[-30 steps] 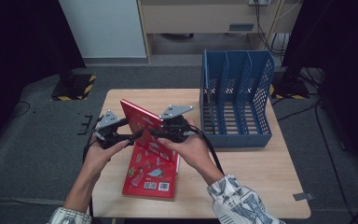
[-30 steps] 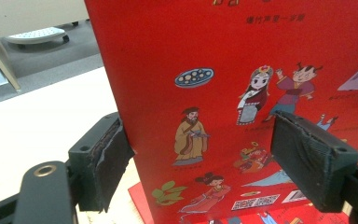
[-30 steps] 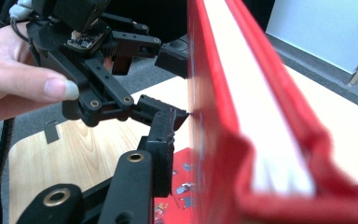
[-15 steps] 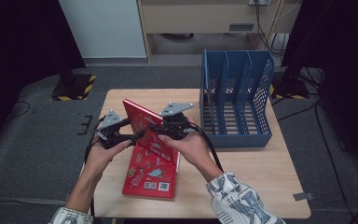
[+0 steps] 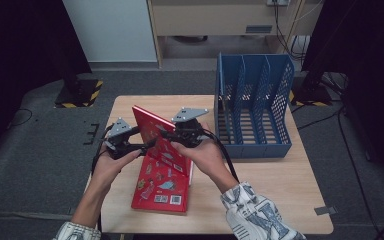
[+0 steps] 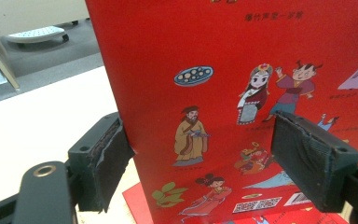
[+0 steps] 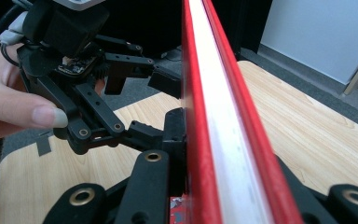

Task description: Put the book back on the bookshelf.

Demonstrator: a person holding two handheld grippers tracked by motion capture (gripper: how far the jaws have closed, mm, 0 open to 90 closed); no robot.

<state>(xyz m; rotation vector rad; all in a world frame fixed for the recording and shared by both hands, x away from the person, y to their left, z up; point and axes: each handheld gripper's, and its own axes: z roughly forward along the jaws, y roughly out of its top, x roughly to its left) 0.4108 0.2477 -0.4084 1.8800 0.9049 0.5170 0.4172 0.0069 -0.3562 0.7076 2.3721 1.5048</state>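
One change: the right gripper (image 5: pixel 166 134) has just been closing its jaws, with the near edge of the raised book (image 5: pixel 152 122) between them; both hands have kept their place over the last second.
Meaning: the book now looks secured, so it is probably ready to be carried, perhaps to the rack, which is only a guess.
Table (image 5: pixel 280 175): pale wood-grain top, rectangular, matt and flat.
Rack (image 5: pixel 252 100): blue plastic file rack at the table's 2 o'clock, with perforated walls, slatted floor and upright dividers that make narrow bays; all bays look vacant.
Raised book: thin hardback near the table's middle, at about 12 o'clock from the flat book, standing on its lower edge and tilted; glossy red cover printed with small cartoon figures, with a white page block between two stiff red boards.
Flat book (image 5: pixel 162 192): a matching red hardback lying at the table's 6 o'clock, with the same figures and a code patch near its front edge.
Right gripper: clamped on the raised book's edge, a black jaw on either board.
Left gripper (image 5: pixel 145 139): jaws apart and gripping nothing, at 9 o'clock of the raised book; its worn, ridged rubber pads sit right at the cover, seemingly steadying it.
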